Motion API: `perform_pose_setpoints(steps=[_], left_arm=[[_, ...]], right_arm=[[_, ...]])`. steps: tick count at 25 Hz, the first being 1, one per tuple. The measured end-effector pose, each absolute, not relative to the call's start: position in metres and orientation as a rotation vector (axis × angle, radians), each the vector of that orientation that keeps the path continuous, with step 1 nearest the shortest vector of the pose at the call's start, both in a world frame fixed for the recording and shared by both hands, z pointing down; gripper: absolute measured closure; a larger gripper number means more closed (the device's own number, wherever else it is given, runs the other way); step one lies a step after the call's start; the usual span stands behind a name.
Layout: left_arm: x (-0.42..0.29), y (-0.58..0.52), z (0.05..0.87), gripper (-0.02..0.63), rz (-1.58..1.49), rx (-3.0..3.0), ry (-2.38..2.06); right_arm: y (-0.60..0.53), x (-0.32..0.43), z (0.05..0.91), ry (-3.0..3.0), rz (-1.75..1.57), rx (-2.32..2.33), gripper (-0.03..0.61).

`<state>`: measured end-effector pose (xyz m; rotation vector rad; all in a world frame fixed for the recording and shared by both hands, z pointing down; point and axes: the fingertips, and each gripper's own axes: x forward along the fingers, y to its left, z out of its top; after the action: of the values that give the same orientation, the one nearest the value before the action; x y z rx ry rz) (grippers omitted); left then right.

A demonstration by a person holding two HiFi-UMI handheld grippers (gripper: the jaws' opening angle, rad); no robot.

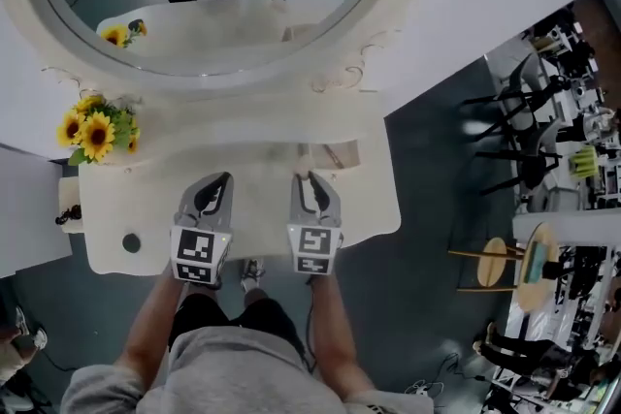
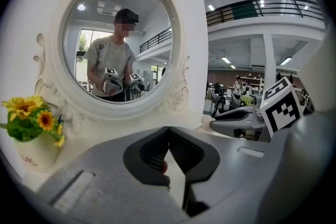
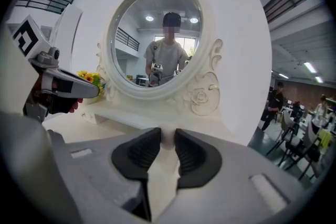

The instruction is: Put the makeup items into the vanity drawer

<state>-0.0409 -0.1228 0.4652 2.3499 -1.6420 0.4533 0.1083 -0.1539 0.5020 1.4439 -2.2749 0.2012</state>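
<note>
A person [image 1: 225,366] stands at a cream worktop [image 1: 146,201] with a large oval mirror [image 1: 21,15] at its back, holding one tool in each hand over the middle of the surface. The left hand-held gripper [image 1: 225,177] points toward the mirror. In its own view its two dark pads meet at the tips, closed on nothing, and only the pale surface shows through the small gap below the tips. The right hand-held gripper [image 1: 304,177] sits just beside it and points the same way. Its jaws stand a narrow way apart, and only the pale vanity shows in the slit, so no item can be made out between them. Just ahead of the right tool, at the foot of the mirror, lies a shallow rectangular opening with a brownish inside [image 1: 332,154]. It looks like a small drawer pulled out, though the head view does not show it clearly enough to be sure. A small dark round thing [image 1: 131,243] rests near the front left corner of the worktop, well apart from both tools, and what it is cannot be told. A bunch of sunflowers [image 1: 95,129] stands at the back left, touching the mirror frame. The glass reflects the person and both tools.
</note>
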Motion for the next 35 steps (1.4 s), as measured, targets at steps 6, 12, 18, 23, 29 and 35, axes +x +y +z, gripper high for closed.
perform_pose_setpoints(steps=[6, 12, 18, 23, 29, 35], left_arm=[[-0.003, -0.141, 0.473, 0.603, 0.487, 2.384, -1.581], [0.018, -0.153, 0.492, 0.603, 0.525, 2.369, -1.547], [0.028, -0.165, 0.514, 0.603, 0.563, 2.341, -1.531], [0.029, -0.168, 0.525, 0.603, 0.579, 2.307, -1.532], [0.021, -0.162, 0.536, 0.603, 0.598, 2.272, -1.546], [0.016, -0.159, 0.538, 0.603, 0.594, 2.259, -1.552]], right_arm=[[-0.167, 0.149, 0.512, -2.233, 0.240, 1.498, 0.482], [-0.183, 0.173, 0.534, -2.207, 0.282, 1.504, 0.482], [-0.199, 0.181, 0.562, -2.193, 0.335, 1.477, 0.482], [-0.205, 0.179, 0.578, -2.195, 0.367, 1.451, 0.482], [-0.209, 0.179, 0.583, -2.207, 0.383, 1.485, 0.452], [-0.210, 0.179, 0.581, -2.226, 0.416, 1.516, 0.387]])
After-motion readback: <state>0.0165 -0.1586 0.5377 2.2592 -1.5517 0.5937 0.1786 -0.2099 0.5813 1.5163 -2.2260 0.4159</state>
